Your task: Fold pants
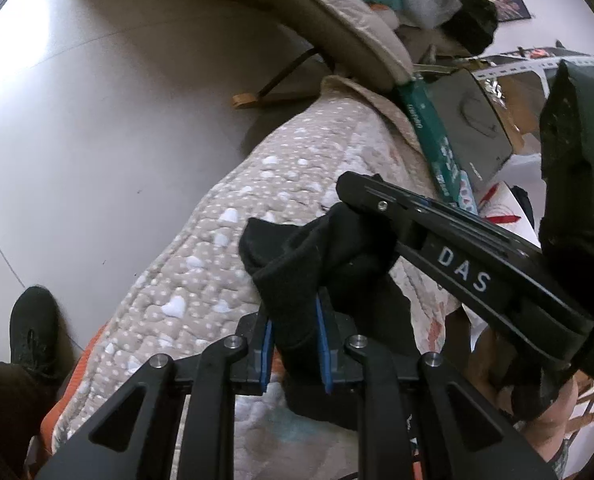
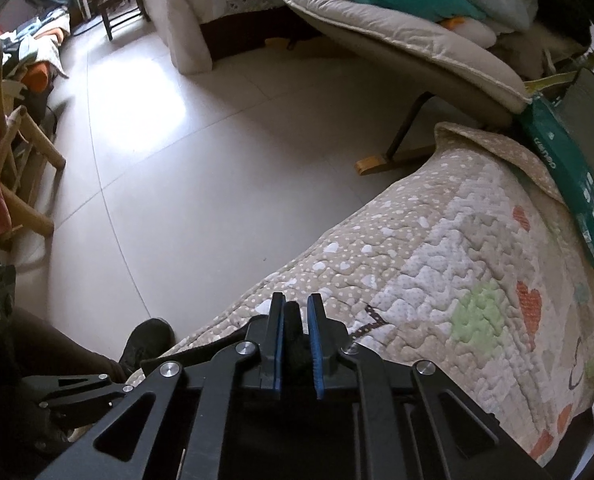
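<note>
The black pants (image 1: 317, 248) hang bunched above the quilted bed cover (image 1: 201, 264). My left gripper (image 1: 295, 320) is shut on a fold of the pants between its blue pads. My right gripper (image 2: 297, 320) is shut on black pants fabric (image 2: 295, 344) that fills the gap between its pads. In the left wrist view the right gripper (image 1: 381, 204) comes in from the right, its tip pinching the same bunch just beyond my left fingers. Most of the pants are hidden under the grippers.
The quilt (image 2: 437, 264) with hearts covers the bed. A green box (image 2: 569, 176) lies at its far edge. A cushioned chair (image 2: 397, 48) stands beyond. Grey tile floor (image 2: 177, 160) is at the left, with a wooden chair (image 2: 21, 168) and a black shoe (image 1: 33, 324).
</note>
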`<state>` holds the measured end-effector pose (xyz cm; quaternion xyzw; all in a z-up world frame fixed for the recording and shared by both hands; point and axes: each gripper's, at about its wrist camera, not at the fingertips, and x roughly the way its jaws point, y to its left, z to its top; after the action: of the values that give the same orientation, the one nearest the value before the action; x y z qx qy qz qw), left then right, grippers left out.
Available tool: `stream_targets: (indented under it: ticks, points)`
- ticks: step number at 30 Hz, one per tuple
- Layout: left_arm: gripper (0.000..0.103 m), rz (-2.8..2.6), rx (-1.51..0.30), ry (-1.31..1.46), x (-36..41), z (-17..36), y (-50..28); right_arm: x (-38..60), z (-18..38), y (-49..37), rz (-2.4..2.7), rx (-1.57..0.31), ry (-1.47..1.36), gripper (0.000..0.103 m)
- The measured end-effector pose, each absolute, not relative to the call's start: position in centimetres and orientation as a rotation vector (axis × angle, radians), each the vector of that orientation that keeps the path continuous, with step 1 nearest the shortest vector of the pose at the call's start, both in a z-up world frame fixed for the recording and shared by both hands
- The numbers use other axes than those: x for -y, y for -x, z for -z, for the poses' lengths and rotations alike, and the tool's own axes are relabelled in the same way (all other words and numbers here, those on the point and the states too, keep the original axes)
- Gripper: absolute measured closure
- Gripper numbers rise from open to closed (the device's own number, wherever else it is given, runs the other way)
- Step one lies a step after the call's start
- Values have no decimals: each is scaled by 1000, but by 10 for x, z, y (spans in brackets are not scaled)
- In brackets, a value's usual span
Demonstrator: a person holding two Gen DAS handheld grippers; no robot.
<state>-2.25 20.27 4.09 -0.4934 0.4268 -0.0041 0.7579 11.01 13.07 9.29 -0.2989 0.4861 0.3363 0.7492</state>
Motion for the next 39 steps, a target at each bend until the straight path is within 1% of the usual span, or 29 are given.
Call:
stream_targets:
  ticks: [7,14,26,35,37,39]
  points:
    - [85,52,-915,1014,-178,-69,15,-92,-116,-115,-694,-1038,597,91]
    - [85,102,-963,944,-130,-81,-2,-31,-123,-127,-628,-1043,507,91]
    - [86,159,-1101,753,-37,-58,-29,80,-82,-149,-519,-1130,320,91]
    - [85,199,-1129,589,22,-56,-34,140,-53,-154,-458,-1172,206,91]
    - [80,210,-1130,574,29,-57,-33,148,-49,-155,-420,-1166,206,91]
    - [62,236,-1130,567,35,-60,-30,164,-47,-158,-384,-1170,163,87]
